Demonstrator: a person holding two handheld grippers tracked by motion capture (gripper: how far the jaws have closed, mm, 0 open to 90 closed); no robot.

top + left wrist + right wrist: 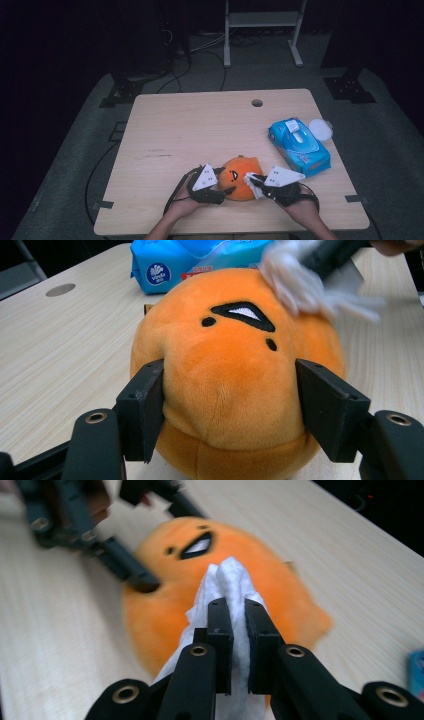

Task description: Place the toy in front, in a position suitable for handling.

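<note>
An orange round plush toy (238,176) with a stitched black face lies near the table's front edge. My left gripper (223,188) is shut on it: in the left gripper view both black jaws press into the plush toy (235,385) from either side. My right gripper (250,179) is shut on a white wipe (225,585), folded between its jaws, and the wipe (251,181) rests against the toy's right side. The wipe (305,282) appears blurred on the toy's upper right, and the plush toy (160,610) lies just behind it in the right gripper view.
A blue pack of wet wipes (298,145) lies to the right of the toy, with a white round lid (320,129) beside it. The wooden table (200,130) has a cable hole (257,103) near its far edge. Stands and cables sit on the floor beyond.
</note>
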